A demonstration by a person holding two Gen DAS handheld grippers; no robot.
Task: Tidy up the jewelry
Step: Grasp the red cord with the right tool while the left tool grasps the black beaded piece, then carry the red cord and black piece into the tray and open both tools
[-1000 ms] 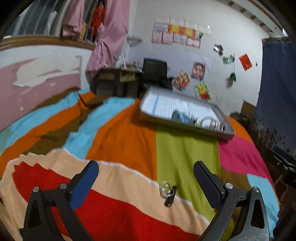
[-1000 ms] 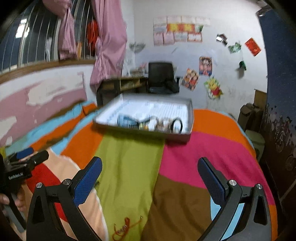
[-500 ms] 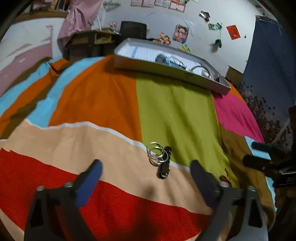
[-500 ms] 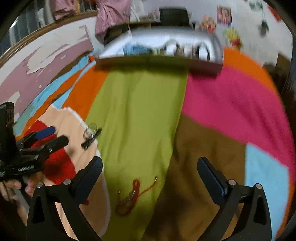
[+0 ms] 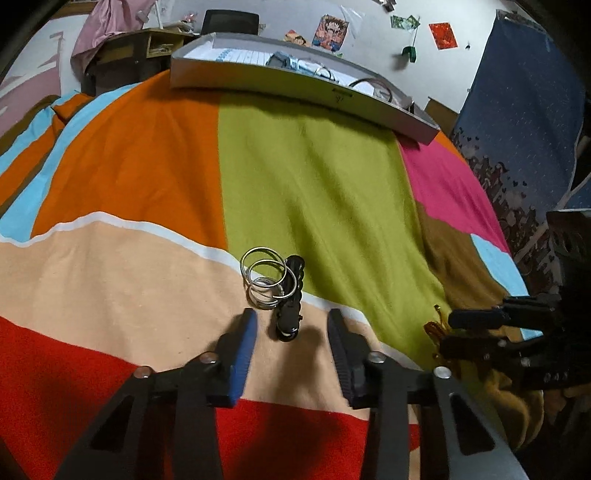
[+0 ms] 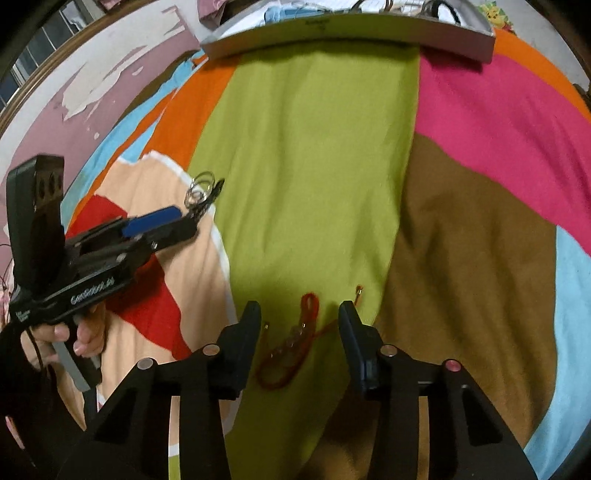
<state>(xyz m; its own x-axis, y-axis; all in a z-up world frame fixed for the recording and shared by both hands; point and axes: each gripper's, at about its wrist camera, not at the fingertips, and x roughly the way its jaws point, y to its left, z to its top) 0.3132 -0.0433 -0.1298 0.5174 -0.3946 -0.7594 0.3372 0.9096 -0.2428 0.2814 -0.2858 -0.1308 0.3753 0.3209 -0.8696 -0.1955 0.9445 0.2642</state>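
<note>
Several silver bangles [image 5: 267, 277] lean on a black beaded piece [image 5: 290, 306] on the striped bedspread. My left gripper [image 5: 291, 317] is open and low over the bed, its fingertips on either side of the near end of the black piece without touching it. A red cord bracelet [image 6: 295, 339] with small clear beads lies on the green stripe. My right gripper [image 6: 299, 308] is open, straddling it from just above. The right wrist view also shows the left gripper [image 6: 173, 221] beside the bangles [image 6: 201, 188]. The right gripper [image 5: 480, 325] appears at the right of the left wrist view.
A grey tray [image 5: 295, 85] holding more jewelry sits at the far end of the bed, also seen as the tray [image 6: 351, 33] in the right wrist view. A hand [image 6: 85, 332] holds the left gripper's handle. A blue curtain [image 5: 524, 92] hangs at the right.
Both grippers have dropped toward the bedspread and their jaws have narrowed. The left one closed in on the bangles and black piece, the right one on the red cord.
</note>
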